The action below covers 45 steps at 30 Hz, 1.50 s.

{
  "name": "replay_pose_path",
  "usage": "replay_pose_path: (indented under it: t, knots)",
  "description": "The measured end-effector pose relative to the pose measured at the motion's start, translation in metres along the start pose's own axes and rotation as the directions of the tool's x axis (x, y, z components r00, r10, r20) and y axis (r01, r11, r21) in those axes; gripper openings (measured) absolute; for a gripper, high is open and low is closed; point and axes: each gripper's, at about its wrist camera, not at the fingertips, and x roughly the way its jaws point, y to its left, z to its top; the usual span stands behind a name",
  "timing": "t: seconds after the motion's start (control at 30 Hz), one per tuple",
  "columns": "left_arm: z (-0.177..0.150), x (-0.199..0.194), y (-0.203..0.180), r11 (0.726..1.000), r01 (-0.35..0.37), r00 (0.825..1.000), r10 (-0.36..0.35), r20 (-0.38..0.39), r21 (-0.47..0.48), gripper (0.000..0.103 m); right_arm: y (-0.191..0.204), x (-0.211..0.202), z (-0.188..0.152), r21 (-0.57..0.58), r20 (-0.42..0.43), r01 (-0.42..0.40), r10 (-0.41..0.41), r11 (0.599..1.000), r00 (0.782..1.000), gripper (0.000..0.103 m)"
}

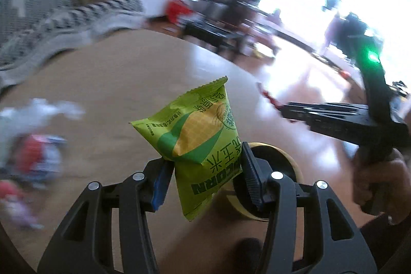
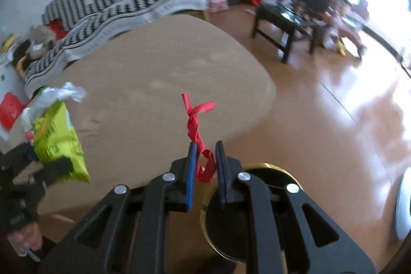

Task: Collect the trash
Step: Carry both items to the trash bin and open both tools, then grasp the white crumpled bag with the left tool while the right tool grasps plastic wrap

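Trash fills both our tongs above the tan bench [image 2: 154,73]: left tongs [image 1: 205,166] clamp a green corn snack bag [image 1: 197,135], right tongs [image 2: 205,166] pinch a twisted red wrapper [image 2: 197,125], over a gold-rimmed bin [image 2: 257,168].

Both tongs [image 1: 205,166] [image 2: 205,166] clamped, angled downward

Red strip [image 2: 199,135] in right gripper [image 2: 206,148]

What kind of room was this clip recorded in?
Probably a home living room: a sofa under a black-and-white throw, a dark low table on a glossy wood floor, and a tan rug.
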Motion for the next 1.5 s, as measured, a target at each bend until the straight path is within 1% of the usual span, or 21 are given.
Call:
replay_pose_path:
  t: [0.03,0.1,0.17,0.27,0.33,0.43,0.57,0.7,0.73,0.77,0.8,0.83,0.87,0.9,0.93,1.07,1.2,1.27,1.37,1.43,1.5]
  knots:
    - [-0.002,0.012,-0.014,0.999,0.043,0.999,-0.043,-0.022,0.008,0.05,-0.018,-0.001,-0.008,0.027,-0.023,0.006,-0.005,1.0,1.0,0.016]
    - [-0.005,0.034,-0.04,0.995,0.09,0.994,-0.088,-0.061,0.034,0.05,-0.043,0.0,-0.022,0.065,-0.049,0.023,-0.02,0.998,0.999,0.015]
    - [-0.012,0.054,-0.062,0.989,0.141,0.985,-0.135,-0.111,0.052,0.05,-0.067,0.002,-0.037,0.1,-0.091,0.042,-0.033,0.994,0.995,0.016]
    - [-0.023,0.082,-0.083,0.979,0.187,0.969,-0.171,-0.181,0.076,0.05,-0.09,0.008,-0.055,0.148,-0.145,0.053,-0.031,0.988,0.989,0.016]
    - [-0.033,0.104,-0.094,0.977,0.192,0.96,-0.168,-0.225,0.092,0.05,-0.105,0.014,-0.065,0.182,-0.187,0.055,-0.02,0.982,0.982,0.016]
    - [-0.043,0.132,-0.101,0.977,0.193,0.948,-0.161,-0.276,0.091,0.05,-0.119,0.017,-0.076,0.199,-0.215,0.069,-0.025,0.978,0.976,0.016]
    - [-0.048,0.149,-0.104,0.978,0.188,0.942,-0.153,-0.3,0.089,0.05,-0.126,0.025,-0.079,0.211,-0.236,0.064,-0.013,0.975,0.972,0.016]
    - [-0.047,0.154,-0.101,0.979,0.192,0.938,-0.162,-0.305,0.072,0.051,-0.121,0.027,-0.08,0.195,-0.245,0.061,-0.012,0.979,0.969,0.016]
    - [-0.046,0.16,-0.103,0.979,0.188,0.939,-0.158,-0.304,0.074,0.052,-0.119,0.027,-0.079,0.192,-0.247,0.058,-0.009,0.98,0.969,0.016]
    - [-0.045,0.158,-0.102,0.979,0.186,0.941,-0.155,-0.301,0.078,0.057,-0.116,0.03,-0.076,0.19,-0.252,0.055,-0.005,0.98,0.968,0.017]
    - [-0.045,0.156,-0.102,0.98,0.182,0.944,-0.15,-0.294,0.085,0.065,-0.115,0.032,-0.073,0.19,-0.252,0.055,-0.005,0.98,0.968,0.02]
    - [-0.045,0.152,-0.101,0.98,0.176,0.947,-0.144,-0.286,0.089,0.071,-0.115,0.031,-0.072,0.193,-0.248,0.058,-0.008,0.98,0.969,0.035]
    - [-0.044,0.147,-0.1,0.981,0.174,0.95,-0.143,-0.278,0.09,0.078,-0.116,0.031,-0.07,0.196,-0.238,0.055,-0.007,0.979,0.971,0.061]
    - [-0.042,0.142,-0.099,0.98,0.177,0.952,-0.148,-0.268,0.09,0.081,-0.116,0.029,-0.067,0.199,-0.226,0.053,-0.006,0.979,0.974,0.072]
    - [-0.042,0.139,-0.098,0.98,0.177,0.953,-0.148,-0.263,0.091,0.081,-0.115,0.024,-0.064,0.201,-0.204,0.055,-0.013,0.978,0.979,0.074]
    - [-0.035,0.114,-0.087,0.979,0.183,0.959,-0.157,-0.236,0.091,0.082,-0.107,0.007,-0.05,0.209,-0.146,0.041,-0.01,0.977,0.989,0.074]
    - [-0.024,0.064,-0.067,0.984,0.144,0.981,-0.128,-0.148,0.107,0.088,-0.08,-0.015,-0.029,0.164,-0.062,0.019,-0.009,0.986,0.998,0.075]
    - [-0.019,0.032,-0.047,0.99,0.095,0.992,-0.085,-0.091,0.103,0.091,-0.057,-0.024,-0.016,0.137,-0.02,-0.016,0.019,0.991,1.0,0.076]
    - [-0.019,-0.006,-0.011,0.997,0.02,0.999,-0.018,-0.035,0.077,0.091,-0.018,-0.03,0.001,0.078,0.021,-0.051,0.049,0.996,0.999,0.079]
    - [-0.02,-0.034,0.018,0.997,-0.06,0.998,0.059,0.004,0.058,0.091,0.013,-0.028,0.013,0.034,0.033,-0.092,0.091,0.995,0.995,0.079]
    - [-0.021,-0.063,0.049,0.989,-0.143,0.989,0.142,0.03,0.029,0.092,0.047,-0.026,0.025,-0.006,0.035,-0.127,0.127,0.992,0.991,0.079]
